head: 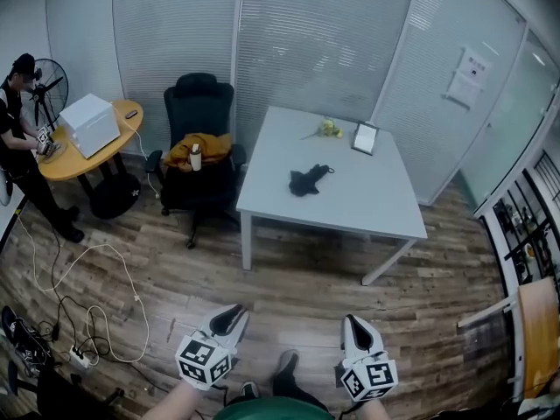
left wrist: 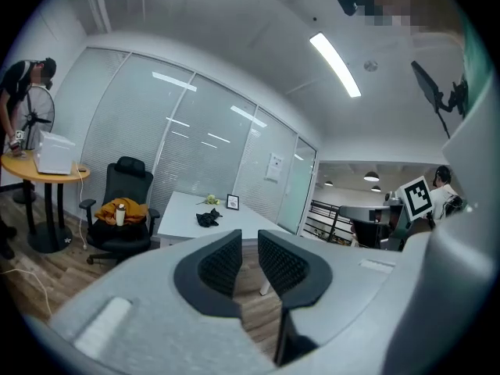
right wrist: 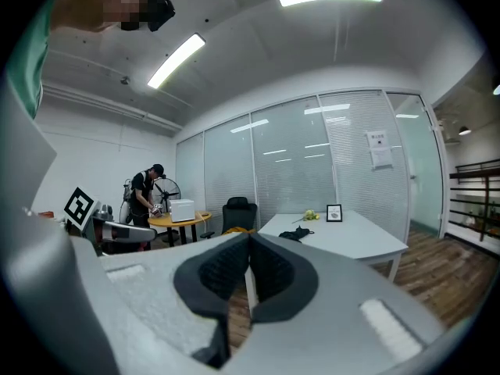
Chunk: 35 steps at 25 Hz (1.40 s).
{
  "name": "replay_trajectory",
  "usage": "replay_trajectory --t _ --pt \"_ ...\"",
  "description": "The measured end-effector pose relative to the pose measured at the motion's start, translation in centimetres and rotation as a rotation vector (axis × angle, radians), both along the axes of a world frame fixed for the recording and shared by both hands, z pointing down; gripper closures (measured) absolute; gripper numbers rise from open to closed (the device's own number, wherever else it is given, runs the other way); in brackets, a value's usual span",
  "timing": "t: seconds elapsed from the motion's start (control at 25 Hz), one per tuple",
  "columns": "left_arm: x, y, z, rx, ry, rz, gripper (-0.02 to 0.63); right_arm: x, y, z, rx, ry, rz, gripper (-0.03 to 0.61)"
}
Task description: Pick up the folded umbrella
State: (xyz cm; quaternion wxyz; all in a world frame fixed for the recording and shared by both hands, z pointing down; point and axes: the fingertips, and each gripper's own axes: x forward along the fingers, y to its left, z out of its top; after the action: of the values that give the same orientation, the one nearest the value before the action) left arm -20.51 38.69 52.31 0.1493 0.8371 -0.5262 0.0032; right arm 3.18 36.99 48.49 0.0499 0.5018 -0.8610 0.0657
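Observation:
The folded umbrella [head: 308, 180] is a small black bundle lying near the middle of the white table [head: 367, 208]. It also shows far off in the left gripper view as the umbrella [left wrist: 208, 218] and in the right gripper view as the umbrella [right wrist: 298, 233]. Both grippers are low in the head view, well short of the table, over the wooden floor. My left gripper [head: 232, 318] and my right gripper [head: 353, 324] point toward the table. The left gripper [left wrist: 250, 239] has its jaws shut with nothing between them. The right gripper [right wrist: 250, 237] is shut and empty too.
A picture frame [head: 365, 137] and yellow flowers [head: 329, 128] sit at the table's far side. A black office chair [head: 199, 147] with an orange garment stands left of it. Further left are a round wooden table [head: 61, 160], a person [head: 17, 138], and floor cables [head: 83, 355].

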Motion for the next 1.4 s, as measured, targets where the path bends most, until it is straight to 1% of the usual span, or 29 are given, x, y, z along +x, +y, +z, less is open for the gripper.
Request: replay_trajectory --t 0.16,0.32,0.4,0.52,0.6,0.88,1.04,1.16,1.32,1.4 --pt "-1.3 -2.5 -0.9 0.019 -0.037 -0.051 0.541 -0.4 -2.7 0.8 0.012 0.012 -0.047 0.575" --pt "-2.0 -6.3 -2.4 0.041 -0.070 -0.100 0.541 -0.4 -7.2 0.7 0.013 -0.014 -0.072 0.575" --pt "-1.3 -7.9 -2.8 0.040 -0.056 -0.113 0.541 0.0 -9.3 0.4 0.021 -0.013 -0.091 0.575" --pt "1.2 -10.3 -2.9 0.029 -0.030 -0.118 0.541 1.8 -12.6 0.3 0.023 -0.014 -0.109 0.575" --pt "2.5 -12.1 -3.1 0.025 -0.030 -0.122 0.541 2.8 -14.6 0.4 0.018 -0.031 -0.113 0.575" --pt "3.4 -17.1 -4.1 0.039 -0.054 -0.190 0.541 5.3 -20.0 1.4 0.001 -0.066 -0.127 0.575" --pt "4.2 -18.9 -3.7 0.025 -0.046 -0.193 0.541 6.6 -22.2 1.5 -0.002 -0.069 -0.113 0.575" --pt "3.9 -21.0 -3.4 0.019 -0.053 -0.190 0.541 7.1 -24.3 1.6 -0.001 -0.068 -0.084 0.575" --pt "2.3 -24.8 -2.5 0.009 -0.057 -0.169 0.541 6.0 -26.9 2.3 -0.012 -0.047 -0.082 0.575" --pt "1.5 -27.3 -2.2 0.012 -0.045 -0.154 0.541 5.2 -28.5 2.4 -0.006 -0.028 -0.077 0.575"
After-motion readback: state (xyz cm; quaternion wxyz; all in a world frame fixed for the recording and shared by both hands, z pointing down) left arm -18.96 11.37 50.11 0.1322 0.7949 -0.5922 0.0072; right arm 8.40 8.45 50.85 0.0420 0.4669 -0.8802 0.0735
